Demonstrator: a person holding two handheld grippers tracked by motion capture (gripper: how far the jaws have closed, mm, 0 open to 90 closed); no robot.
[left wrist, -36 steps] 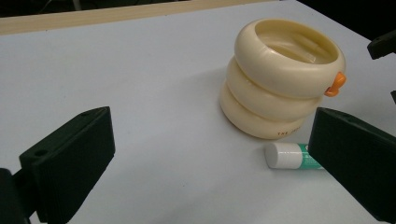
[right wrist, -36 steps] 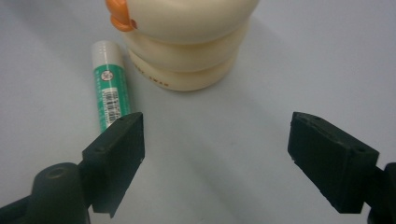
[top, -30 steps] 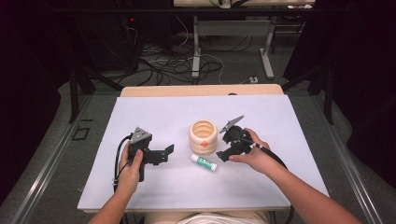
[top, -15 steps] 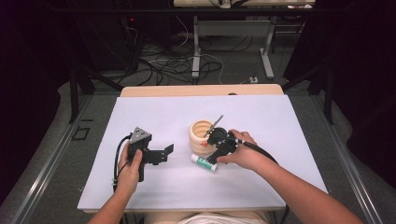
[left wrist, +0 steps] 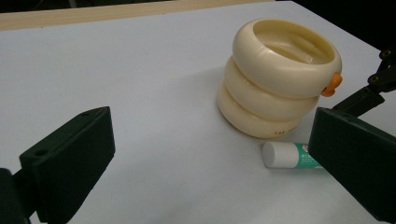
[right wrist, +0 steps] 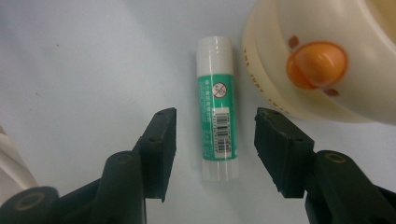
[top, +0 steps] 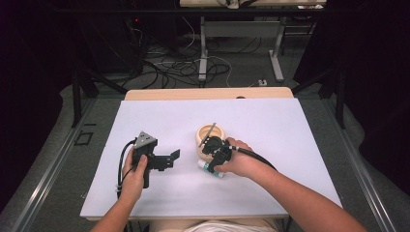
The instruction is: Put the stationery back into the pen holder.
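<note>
Straddling the glue stick, right gripper angled down, jaws closing, not yet gripping.

Probably a lab: floor cables, metal-framed benches, dark surroundings.

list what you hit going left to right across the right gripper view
left-hand jaw → glue stick lying on the white table → right-hand jaw → cream ringed holder with its orange knob
</note>
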